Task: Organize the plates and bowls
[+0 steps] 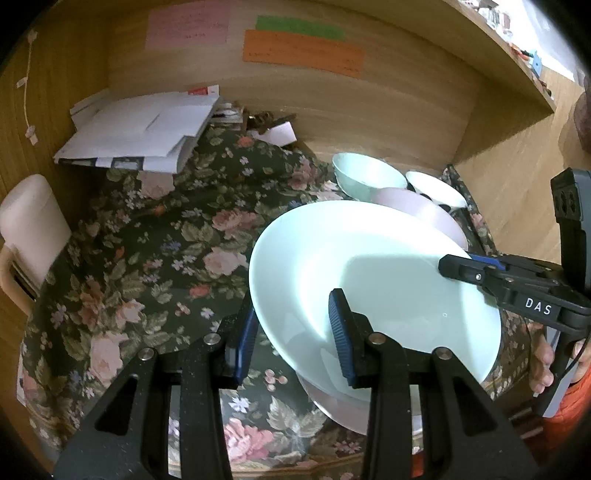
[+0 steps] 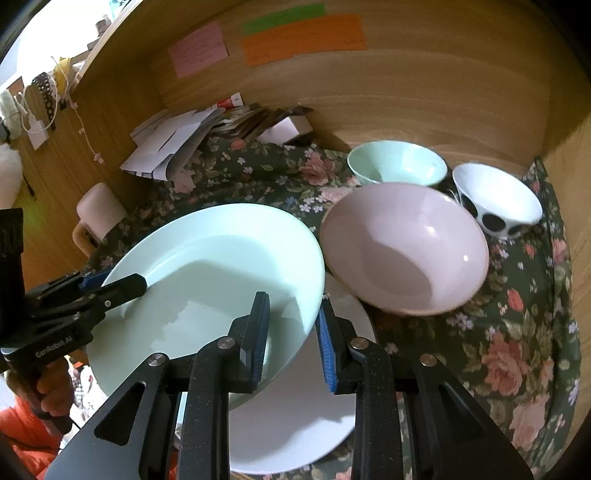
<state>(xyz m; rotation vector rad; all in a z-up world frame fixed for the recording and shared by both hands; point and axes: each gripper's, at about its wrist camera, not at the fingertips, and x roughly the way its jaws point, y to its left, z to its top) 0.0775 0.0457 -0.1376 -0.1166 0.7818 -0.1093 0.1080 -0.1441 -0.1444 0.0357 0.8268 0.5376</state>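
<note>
both grippers, left gripper (image 1: 291, 332) and right gripper (image 2: 293, 332), pinch the mint plate's (image 1: 369, 258) rim.

A dark floral cloth (image 1: 155, 236) is spread over the table surface. At its far edge, against the wooden back panel (image 1: 369, 110), a loose pile of white papers and envelopes (image 1: 140, 129) is heaped, with a small silvery box (image 2: 286, 129) lying just beside it. Three paper notes are stuck to the panel: a pink one (image 1: 186, 26), a green one (image 1: 299, 26) and an orange one (image 1: 303, 53) directly beneath the green. A cream-coloured handled container (image 1: 29, 229) is seen at the cloth's left edge.
</note>
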